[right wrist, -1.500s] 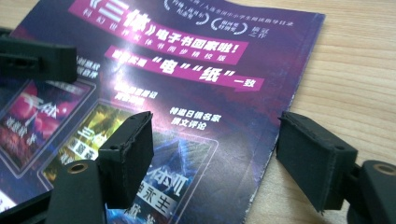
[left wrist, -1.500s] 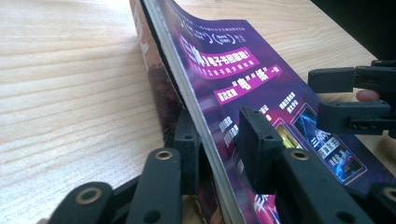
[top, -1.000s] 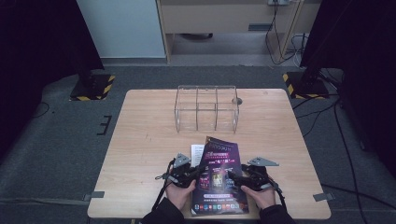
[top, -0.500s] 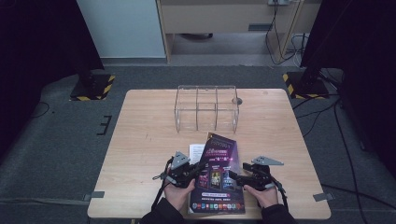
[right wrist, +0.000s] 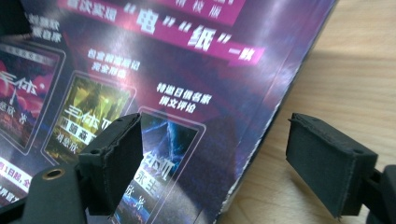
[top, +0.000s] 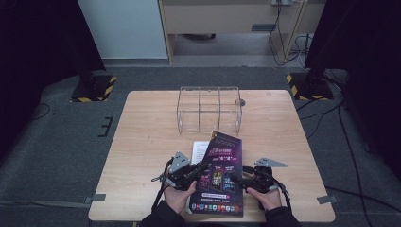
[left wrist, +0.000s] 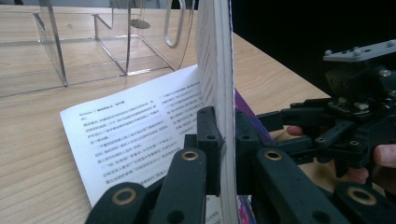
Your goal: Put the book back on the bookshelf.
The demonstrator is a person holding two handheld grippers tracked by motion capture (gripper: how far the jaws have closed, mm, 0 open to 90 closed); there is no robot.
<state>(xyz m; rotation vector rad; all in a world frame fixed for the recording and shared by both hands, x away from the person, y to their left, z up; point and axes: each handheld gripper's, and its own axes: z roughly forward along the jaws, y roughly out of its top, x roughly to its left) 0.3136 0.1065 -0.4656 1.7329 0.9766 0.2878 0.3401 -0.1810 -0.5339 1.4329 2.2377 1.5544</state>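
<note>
I have the magazine (top: 219, 175) at the near edge of the worktop (top: 142, 142), between my two hands, with its purple cover facing up. My left gripper (top: 201, 169) is at the left side of the magazine, and in the left gripper view its jaws are clamped on the cover (left wrist: 215, 60), which stands up almost vertical, so that the white printed page (left wrist: 140, 126) under it lies open on the wood. My right gripper (top: 236, 178) is at the right side; in the right gripper view its jaws stand wide apart, one above the cover (right wrist: 154, 84) and the other over the bare wood beyond the edge, and they hold nothing. The clear acrylic organizer (top: 209, 109) stands well apart, farther back on the worktop, and it looks empty. I judge that I am in the step of opening or lifting the magazine by its cover, but from above I cannot say with certainty if only the cover is lifted or several pages too. For the next move, I think the right jaws must come over the right edge and close on it, so the magazine does not slide while the left side lifts.
</note>
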